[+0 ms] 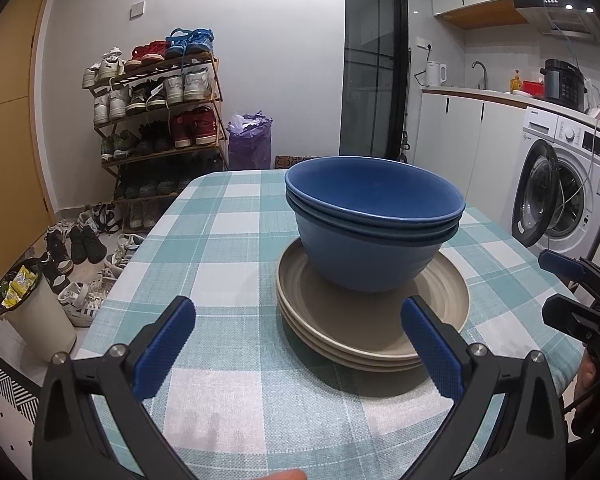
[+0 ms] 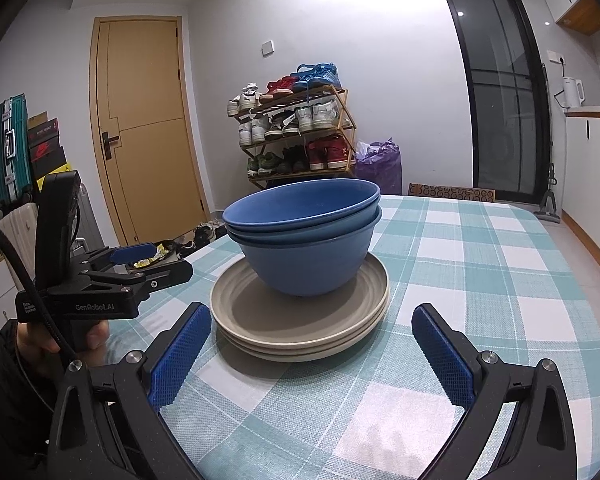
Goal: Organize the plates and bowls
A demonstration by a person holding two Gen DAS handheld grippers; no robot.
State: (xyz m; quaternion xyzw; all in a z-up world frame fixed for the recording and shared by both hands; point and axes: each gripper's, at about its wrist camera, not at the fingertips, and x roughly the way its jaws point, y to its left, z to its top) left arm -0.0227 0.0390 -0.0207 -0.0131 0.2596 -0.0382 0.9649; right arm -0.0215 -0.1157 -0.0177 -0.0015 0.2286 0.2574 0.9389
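Observation:
Three nested blue bowls (image 1: 374, 220) (image 2: 304, 240) stand upright on a stack of three beige plates (image 1: 380, 320) (image 2: 300, 320) on the checked table. My left gripper (image 1: 300, 344) is open just short of the plates' near-left rim, nothing between its fingers. My right gripper (image 2: 312, 356) is open too, in front of the plates, holding nothing. In the left wrist view the right gripper (image 1: 560, 284) shows at the right edge, open. In the right wrist view the left gripper (image 2: 148, 258) shows at the left, held by a hand.
The table (image 1: 228, 240) (image 2: 480, 280) carries a teal and white checked cloth. A shoe rack (image 1: 160, 120) (image 2: 296, 132) and loose shoes stand beyond it, a bin (image 1: 32, 312) at the left, a washing machine (image 1: 560, 192) at the right.

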